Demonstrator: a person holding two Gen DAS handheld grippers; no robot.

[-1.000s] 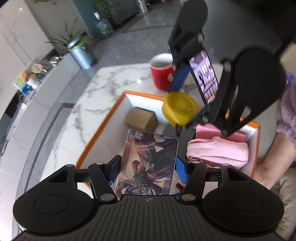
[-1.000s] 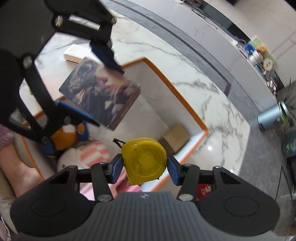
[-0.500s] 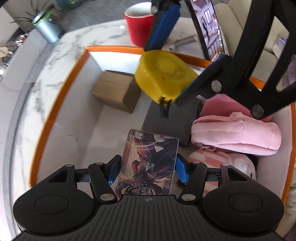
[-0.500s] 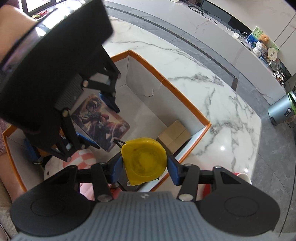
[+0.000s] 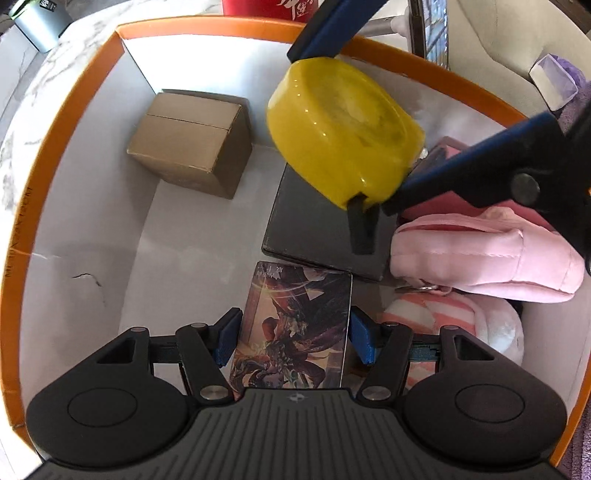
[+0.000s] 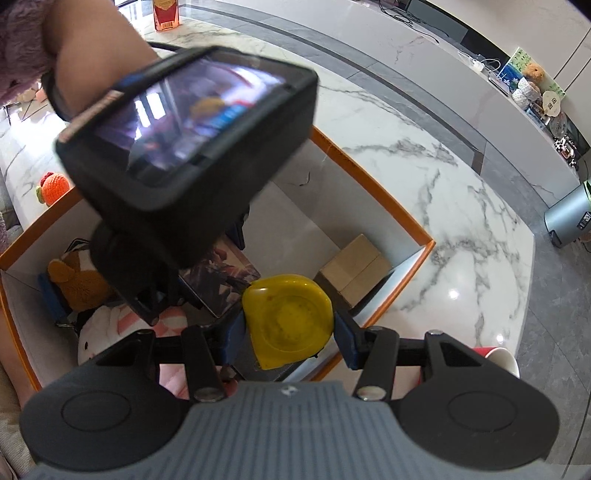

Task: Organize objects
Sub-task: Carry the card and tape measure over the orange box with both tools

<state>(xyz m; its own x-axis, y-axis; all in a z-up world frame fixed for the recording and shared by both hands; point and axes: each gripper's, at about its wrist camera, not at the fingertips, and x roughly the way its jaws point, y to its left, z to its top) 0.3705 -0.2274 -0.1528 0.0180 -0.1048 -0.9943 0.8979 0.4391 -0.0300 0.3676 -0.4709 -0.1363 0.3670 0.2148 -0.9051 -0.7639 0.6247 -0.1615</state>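
Surface: white marble tabletop with grey veins (image 6: 436, 192), grey-tiled floor beyond, a metal bin (image 6: 569, 218) standing on it.

On the table: my orange-rimmed white cardboard storage box (image 5: 74, 122), open at the top; a red cup (image 5: 269, 7) just outside its far wall.

Inside the box: small brown cardboard carton (image 5: 192, 144), flat black case (image 5: 317, 225), pink fabric pouch (image 5: 480, 254), pink-and-white striped plush toy (image 5: 450, 317), orange plush toy (image 6: 81, 284).

My left gripper (image 5: 291, 332): pointed down into the box, its blue pads pinching the long edges of a glossy rectangular card printed with fantasy artwork (image 5: 295, 328).

My right gripper (image 6: 288, 332): pads clamped on a round yellow plastic tape measure (image 6: 288, 321), held above the black case inside the box.
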